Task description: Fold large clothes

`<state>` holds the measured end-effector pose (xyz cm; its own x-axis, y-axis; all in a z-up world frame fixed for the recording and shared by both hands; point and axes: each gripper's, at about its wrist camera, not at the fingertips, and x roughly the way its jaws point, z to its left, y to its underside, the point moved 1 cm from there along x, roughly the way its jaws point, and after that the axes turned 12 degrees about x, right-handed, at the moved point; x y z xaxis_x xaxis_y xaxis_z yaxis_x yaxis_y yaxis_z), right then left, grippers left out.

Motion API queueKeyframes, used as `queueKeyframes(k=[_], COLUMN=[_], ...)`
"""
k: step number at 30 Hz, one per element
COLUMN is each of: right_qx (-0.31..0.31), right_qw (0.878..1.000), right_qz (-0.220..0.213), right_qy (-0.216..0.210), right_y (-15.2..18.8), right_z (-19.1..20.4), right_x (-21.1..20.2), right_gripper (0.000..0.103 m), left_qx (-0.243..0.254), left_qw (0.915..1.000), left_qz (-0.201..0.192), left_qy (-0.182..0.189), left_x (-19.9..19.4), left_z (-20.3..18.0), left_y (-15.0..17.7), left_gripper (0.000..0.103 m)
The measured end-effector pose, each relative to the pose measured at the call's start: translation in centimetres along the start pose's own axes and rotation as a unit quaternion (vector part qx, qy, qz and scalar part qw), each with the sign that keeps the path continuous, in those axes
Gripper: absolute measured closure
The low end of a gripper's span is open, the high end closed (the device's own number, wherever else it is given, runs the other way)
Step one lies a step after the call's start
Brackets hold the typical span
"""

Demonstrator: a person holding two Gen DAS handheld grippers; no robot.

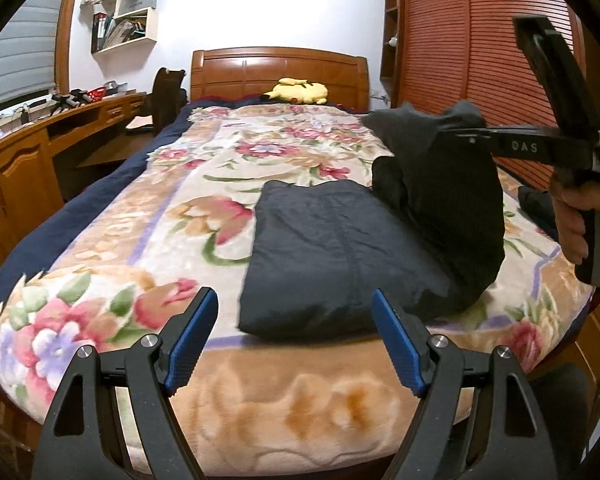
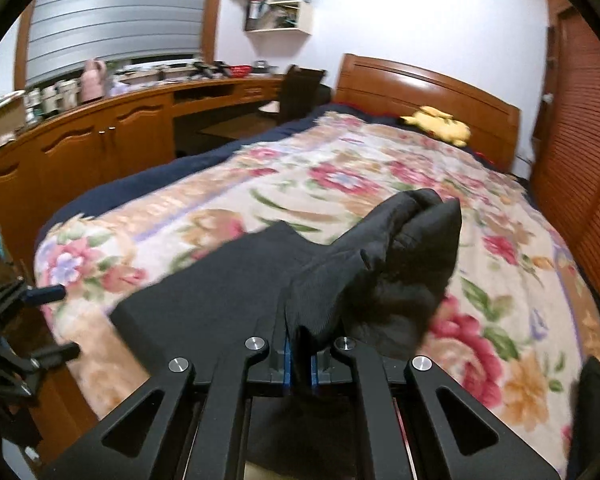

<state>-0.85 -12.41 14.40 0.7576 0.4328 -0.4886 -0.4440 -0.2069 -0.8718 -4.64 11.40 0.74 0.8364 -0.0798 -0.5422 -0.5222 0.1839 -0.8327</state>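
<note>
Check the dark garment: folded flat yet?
Partly. Most of the dark garment lies folded on the bed; the right gripper holds one end lifted.

Right gripper (image 2: 300,364) at the bottom centre of the frame, jaws pinched tight on a bunch of black garment (image 2: 380,264), and the cloth rises from the blue pads (image 2: 287,360) up toward the middle of the picture in a crumpled peak. The rest of that garment lies flat to the left of centre on the floral blanket (image 2: 340,168). At the far left edge, the left gripper (image 2: 54,320) pokes in, nothing between its fingers. Upper right, a yellow plush toy (image 2: 440,124) sits by the wooden headboard (image 2: 420,84). Wooden cabinets (image 2: 100,140) run along the left.
</note>
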Motion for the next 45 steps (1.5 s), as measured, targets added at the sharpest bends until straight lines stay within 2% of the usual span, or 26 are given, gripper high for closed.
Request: queueKeyframes(k=[6,9,11,13,14,15,17,18,21,24,28,30,32,36,40,42,44,45], right_qx=[-0.045,-0.050,-0.044,-0.044,-0.042,-0.035,-0.021,-0.016,0.002,0.014,0.035,0.046,0.063,0.091,0.090,0.096,0.095,0.094], right_qw=[0.997,0.994,0.992,0.994,0.994,0.994,0.995,0.996,0.997,0.998,0.999,0.999,0.998,0.993,0.994,0.993,0.993,0.993], right_qz=[0.019,0.044,0.069,0.068,0.064,0.058,0.041,0.032,0.011,-0.013,-0.008,0.004,0.024,0.040,0.039,0.041,0.043,0.044], right_qy=[-0.058,-0.090,-0.091,-0.076,-0.076,-0.081,-0.084,-0.080,-0.076,-0.054,-0.007,0.006,-0.007,-0.057,-0.054,-0.058,-0.059,-0.059], right_y=[1.0,1.7,2.3,2.3,2.1,1.9,1.5,1.5,1.4,2.5,5.3,6.8,8.0,9.1,9.4,9.3,9.3,9.2], right_z=[4.4,5.6,5.6,5.6,5.2,4.6,3.6,3.6,1.0,-2.2,-6.3,-8.0,-8.5,-8.2,-8.8,-8.6,-8.7,-8.8], right_x=[2.4,4.6,6.1,6.5,6.3,6.1,5.1,4.8,2.9,1.1,1.2,2.1,3.7,5.7,5.7,5.0,5.0,5.0], right_gripper=[0.097,0.097,0.096,0.087,0.076,0.058,0.034,0.032,0.032,0.032,0.033,0.045,0.048,0.057,0.057,0.057,0.057,0.057], left_qx=[-0.008,-0.019,-0.022,-0.022,-0.023,-0.026,-0.032,-0.034,-0.035,-0.037,-0.041,-0.039,-0.039,-0.033,-0.021,-0.025,-0.024,-0.024], left_qw=[0.9999,0.9996,0.9994,0.9992,0.9991,0.9990,0.9989,0.9989,0.9992,0.9993,0.9990,0.9988,0.9986,0.9986,0.9990,0.9986,0.9983,0.9980], left_qz=[0.008,0.017,0.023,0.029,0.032,0.032,0.031,0.029,0.019,0.006,-0.015,-0.025,-0.030,-0.026,-0.002,0.012,0.023,0.027], left_qy=[-0.012,-0.014,-0.014,-0.015,-0.016,-0.016,-0.012,-0.010,-0.009,-0.009,0.003,0.013,0.022,0.033,0.040,0.046,0.047,0.052], left_x=[0.0,0.1,0.3,0.5,0.6,0.7,0.7,0.7,0.4,0.2,-0.1,-0.1,0.3,1.5,3.4,4.4,5.1,5.5], left_z=[1.8,2.7,3.1,3.3,3.4,3.5,3.6,3.5,3.1,2.5,1.5,0.6,-0.2,-1.8,-2.9,-3.0,-3.1,-3.1], left_y=[1.3,2.2,2.6,3.0,3.1,3.1,3.0,2.9,2.3,1.2,-0.8,-2.0,-3.0,-4.2,-3.9,-3.4,-2.9,-2.7], left_gripper=[0.023,0.023,0.023,0.023,0.023,0.023,0.023,0.023,0.023,0.023,0.023,0.023,0.023,0.023,0.023,0.037,0.043,0.049])
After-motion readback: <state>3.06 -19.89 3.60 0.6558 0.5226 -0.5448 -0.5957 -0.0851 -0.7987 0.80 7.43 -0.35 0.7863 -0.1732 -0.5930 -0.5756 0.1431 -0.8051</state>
